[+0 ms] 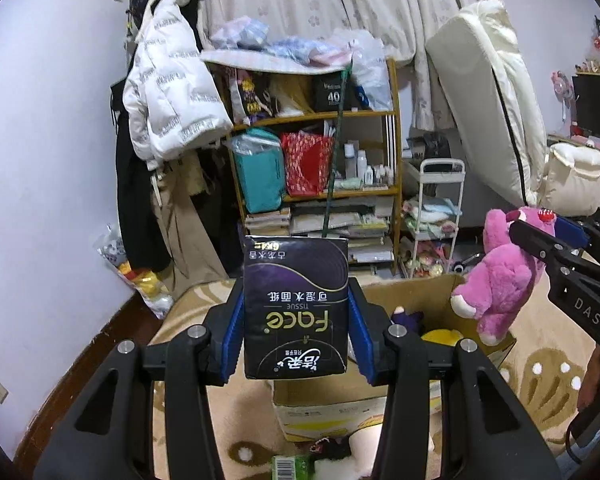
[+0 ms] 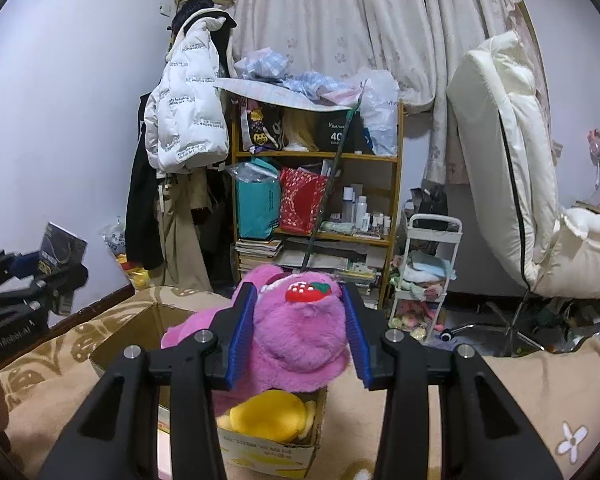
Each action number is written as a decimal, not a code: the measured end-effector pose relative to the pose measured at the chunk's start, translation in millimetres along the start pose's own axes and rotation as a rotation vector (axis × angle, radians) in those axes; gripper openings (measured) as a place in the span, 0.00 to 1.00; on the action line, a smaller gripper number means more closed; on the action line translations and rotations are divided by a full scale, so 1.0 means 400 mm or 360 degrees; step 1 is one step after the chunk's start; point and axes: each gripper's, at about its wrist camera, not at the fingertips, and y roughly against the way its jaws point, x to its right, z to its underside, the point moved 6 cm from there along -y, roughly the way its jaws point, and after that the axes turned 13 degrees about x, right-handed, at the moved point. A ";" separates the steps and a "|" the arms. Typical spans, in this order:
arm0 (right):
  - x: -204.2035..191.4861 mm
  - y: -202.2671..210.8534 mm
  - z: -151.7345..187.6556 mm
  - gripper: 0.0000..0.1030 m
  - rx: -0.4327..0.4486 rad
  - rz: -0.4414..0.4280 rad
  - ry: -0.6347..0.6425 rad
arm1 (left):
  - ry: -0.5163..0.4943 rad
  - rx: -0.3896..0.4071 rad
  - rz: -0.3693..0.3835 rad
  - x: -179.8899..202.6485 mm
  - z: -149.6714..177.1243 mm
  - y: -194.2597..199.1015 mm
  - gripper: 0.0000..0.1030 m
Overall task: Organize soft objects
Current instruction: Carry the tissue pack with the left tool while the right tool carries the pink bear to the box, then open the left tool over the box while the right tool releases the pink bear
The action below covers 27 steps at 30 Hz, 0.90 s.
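Left wrist view: my left claw [image 1: 296,330] is raised and level, pointing at the shelf [image 1: 316,152] across the room. Its blue pads [image 1: 232,336] are clamped on both sides of a black tissue pack [image 1: 296,308], which stands upright between them with its print upside down. Below and beyond lies an open cardboard box [image 1: 380,396] on the patterned carpet [image 1: 552,364]. To the right, my right claw [image 1: 540,236] reaches in from the edge, holding a pink plush bear [image 1: 500,276] over the box's far corner.

Right wrist view: my right claw [image 2: 300,328] is held level and forward, its pads [image 2: 242,336] clamped on the pink plush bear's head, strawberry patch uppermost. The bear hangs above the cardboard box [image 2: 124,340], where a yellow plush [image 2: 272,416] lies inside. My left claw [image 2: 40,276] shows at the left edge, gripping the tissue pack [image 2: 62,252].
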 end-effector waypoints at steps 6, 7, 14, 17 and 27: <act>0.000 -0.040 0.053 0.45 -0.0081 -0.0011 -0.0009 | -0.0036 -0.0107 0.0029 0.028 0.067 -0.055 0.44; -0.002 -0.048 0.064 0.45 -0.0101 -0.0013 -0.0005 | -0.0031 -0.0121 0.0034 0.031 0.076 -0.063 0.44; 0.007 -0.062 0.102 0.46 -0.0137 -0.0039 -0.0071 | -0.0015 -0.0195 0.0084 0.045 0.123 -0.093 0.44; 0.016 -0.068 0.109 0.46 -0.0153 -0.0039 -0.0104 | -0.0023 -0.0226 0.0087 0.049 0.134 -0.103 0.45; 0.021 -0.083 0.107 0.49 -0.0204 -0.0174 -0.0108 | -0.0056 -0.0225 0.0022 0.032 0.136 -0.086 0.69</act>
